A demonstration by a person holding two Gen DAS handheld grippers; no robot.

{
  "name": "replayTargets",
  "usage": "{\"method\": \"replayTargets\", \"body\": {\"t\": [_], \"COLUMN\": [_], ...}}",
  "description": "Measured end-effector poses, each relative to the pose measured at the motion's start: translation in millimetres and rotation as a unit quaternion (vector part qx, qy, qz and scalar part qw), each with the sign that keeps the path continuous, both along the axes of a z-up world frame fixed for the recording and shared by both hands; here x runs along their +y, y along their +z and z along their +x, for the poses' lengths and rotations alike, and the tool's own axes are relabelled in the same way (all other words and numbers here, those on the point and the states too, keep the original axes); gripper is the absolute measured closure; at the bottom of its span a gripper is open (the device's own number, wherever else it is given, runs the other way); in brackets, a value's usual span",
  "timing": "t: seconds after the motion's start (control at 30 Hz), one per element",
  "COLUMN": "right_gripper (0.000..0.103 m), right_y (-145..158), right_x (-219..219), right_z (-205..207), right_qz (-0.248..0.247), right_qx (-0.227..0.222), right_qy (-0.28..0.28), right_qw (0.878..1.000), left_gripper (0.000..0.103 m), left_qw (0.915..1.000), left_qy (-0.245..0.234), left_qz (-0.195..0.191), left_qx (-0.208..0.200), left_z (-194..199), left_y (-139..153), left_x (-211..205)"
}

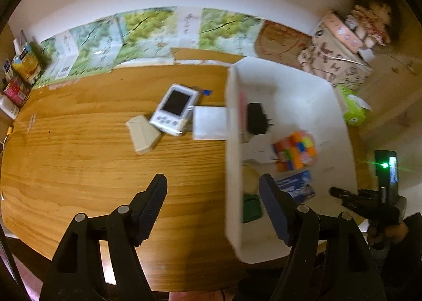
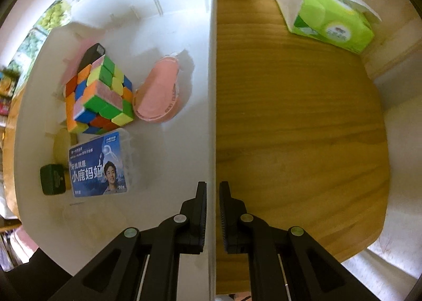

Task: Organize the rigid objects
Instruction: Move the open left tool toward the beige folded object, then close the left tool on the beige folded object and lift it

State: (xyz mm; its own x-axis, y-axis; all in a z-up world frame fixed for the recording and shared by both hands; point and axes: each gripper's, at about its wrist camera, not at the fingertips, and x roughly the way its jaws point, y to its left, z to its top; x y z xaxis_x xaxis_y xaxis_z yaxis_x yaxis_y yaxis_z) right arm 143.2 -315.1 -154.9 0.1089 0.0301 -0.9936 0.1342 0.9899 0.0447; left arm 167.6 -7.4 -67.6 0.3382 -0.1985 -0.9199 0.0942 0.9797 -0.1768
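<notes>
Pinching the white bin's (image 2: 211, 90) wall with my right gripper (image 2: 212, 211); my left gripper (image 1: 212, 203) hangs released above the counter (image 1: 79, 142).

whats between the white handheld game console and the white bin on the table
A flat white square box lies between the handheld console and the white bin, close against the bin's left wall. This shows in the left wrist view only.

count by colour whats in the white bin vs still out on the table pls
In the white bin:
Multicolour: 1, puzzle cube
Pink: 1, case
Blue: 1, floss pick box
Green: 1, small block
Black: 1, charger
On the table:
White: 3, handheld console, flat box, small box
Total: 8
</notes>
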Motion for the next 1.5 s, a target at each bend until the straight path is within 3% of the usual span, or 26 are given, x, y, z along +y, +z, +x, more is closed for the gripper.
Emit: {"method": "replayTargets", "body": {"t": [0.7, 1.03, 1.5], "right_gripper": [0.092, 0.09, 0.088], "right_y": [-5, -4, -2], "right_x": [1, 7, 11], "right_z": [-4, -1, 10], "right_qz": [-0.038, -0.05, -0.064], "right_qx": [0.015, 0.012, 0.026], "right_qy": [-0.103, -0.128, -0.142], "right_qw": [0.994, 0.99, 0.987], "left_gripper": [0.028, 0.028, 0.029], "left_qw": [0.9981, 0.9938, 0.99], "left_qy": [-0.035, -0.057, -0.065], "left_qz": [0.024, 0.027, 0.034], "left_qx": [0.044, 0.092, 0.12], "left_z": [62, 91, 117], "left_y": [-67, -110, -135], "left_x": [75, 73, 67]}}
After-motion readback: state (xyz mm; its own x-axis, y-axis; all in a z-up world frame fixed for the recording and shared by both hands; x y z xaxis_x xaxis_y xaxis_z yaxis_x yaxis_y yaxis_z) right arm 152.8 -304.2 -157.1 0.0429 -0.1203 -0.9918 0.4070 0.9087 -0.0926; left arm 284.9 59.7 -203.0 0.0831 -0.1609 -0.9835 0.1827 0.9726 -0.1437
